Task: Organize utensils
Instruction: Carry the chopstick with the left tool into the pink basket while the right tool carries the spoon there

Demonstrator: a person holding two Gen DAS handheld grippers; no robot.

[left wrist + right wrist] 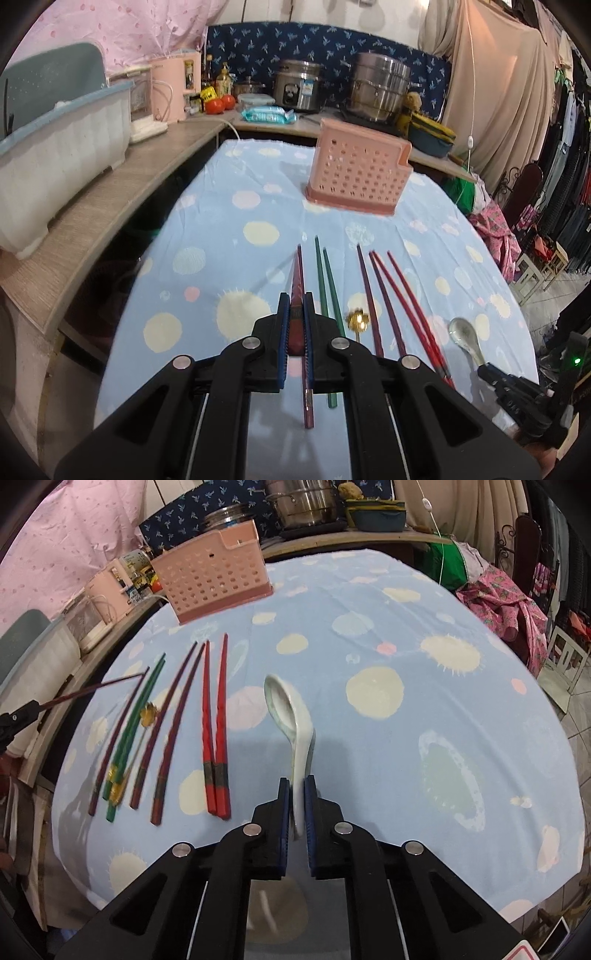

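Observation:
My left gripper [296, 308] is shut on a dark red chopstick [298, 273] that points away over the blue spotted cloth; its partner [307, 402] lies on the cloth below. In the right wrist view the left gripper [31, 707] shows at the far left with that chopstick [92, 688] sticking out. My right gripper [297, 794] is shut on the handle of a white ceramic spoon [286, 709], bowl pointing away, just over the cloth. The pink perforated utensil holder [356, 173] [214, 579] stands upright at the table's far side.
In a row on the cloth lie green chopsticks [136, 716], a small gold spoon [147, 714], maroon chopsticks [173, 716] and red chopsticks [216, 723]. A wooden shelf with a dish rack [55, 147] runs along the left; pots [376, 88] stand behind the table.

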